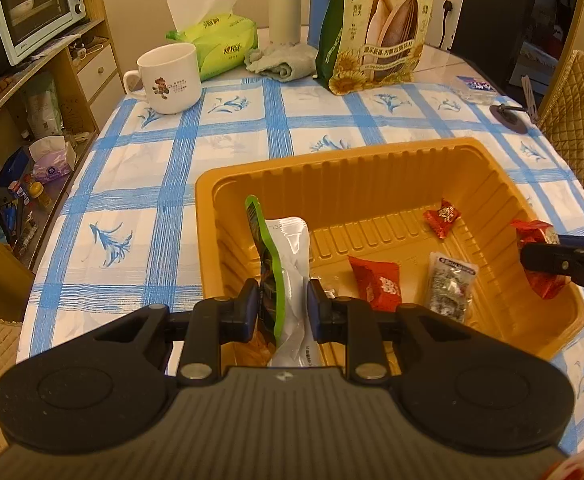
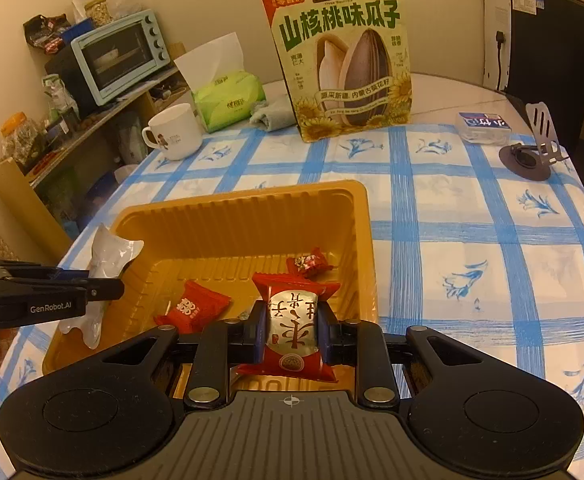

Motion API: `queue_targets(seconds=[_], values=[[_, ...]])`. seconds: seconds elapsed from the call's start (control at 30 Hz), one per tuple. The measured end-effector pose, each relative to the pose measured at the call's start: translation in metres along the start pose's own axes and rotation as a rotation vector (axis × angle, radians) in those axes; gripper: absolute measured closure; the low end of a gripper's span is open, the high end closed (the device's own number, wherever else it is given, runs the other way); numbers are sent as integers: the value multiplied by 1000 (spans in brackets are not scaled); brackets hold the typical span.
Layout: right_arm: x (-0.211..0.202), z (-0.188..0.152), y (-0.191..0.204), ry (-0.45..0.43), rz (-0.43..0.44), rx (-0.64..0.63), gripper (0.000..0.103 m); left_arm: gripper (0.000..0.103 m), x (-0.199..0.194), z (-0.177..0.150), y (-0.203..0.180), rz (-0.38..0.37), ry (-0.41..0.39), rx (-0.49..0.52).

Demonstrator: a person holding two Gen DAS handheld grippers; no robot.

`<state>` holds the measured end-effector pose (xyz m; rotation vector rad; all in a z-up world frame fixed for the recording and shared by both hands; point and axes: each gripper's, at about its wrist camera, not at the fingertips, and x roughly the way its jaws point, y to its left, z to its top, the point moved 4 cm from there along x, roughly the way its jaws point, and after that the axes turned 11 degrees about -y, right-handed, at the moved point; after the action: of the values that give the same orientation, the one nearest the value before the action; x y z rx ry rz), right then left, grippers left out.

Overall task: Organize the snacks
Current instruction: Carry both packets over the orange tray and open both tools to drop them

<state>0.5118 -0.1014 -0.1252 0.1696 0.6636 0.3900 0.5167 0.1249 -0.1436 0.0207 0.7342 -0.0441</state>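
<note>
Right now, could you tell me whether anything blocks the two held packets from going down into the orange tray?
Nothing visible does. The left gripper holds a white-and-green packet and the right gripper a red packet, both already over the open tray. Three small snacks lie on its floor, with bare floor between them.

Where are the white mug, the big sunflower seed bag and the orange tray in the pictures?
white mug [image 1: 169, 80]: left wrist view, on the front of its body.
sunflower seed bag [image 2: 342, 60]: right wrist view, on its printed front.
orange tray [image 1: 372, 172]: left wrist view, on its far inner wall.
</note>
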Motion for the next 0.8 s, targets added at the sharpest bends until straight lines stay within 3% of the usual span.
queue_targets(seconds=[0.27, 0.4, 0.47, 0.8], values=[[6, -2, -2, 10, 0, 10, 77, 79, 10, -1, 3, -3, 23, -7], [7, -1, -2, 9, -1, 14, 77, 77, 8, 1, 3, -15, 11, 3], [7, -1, -2, 6, -3, 14, 77, 70, 5, 3, 2, -19, 1, 8], [10, 5, -3, -2, -10, 15, 77, 69, -7, 15, -3, -54, -34, 12]])
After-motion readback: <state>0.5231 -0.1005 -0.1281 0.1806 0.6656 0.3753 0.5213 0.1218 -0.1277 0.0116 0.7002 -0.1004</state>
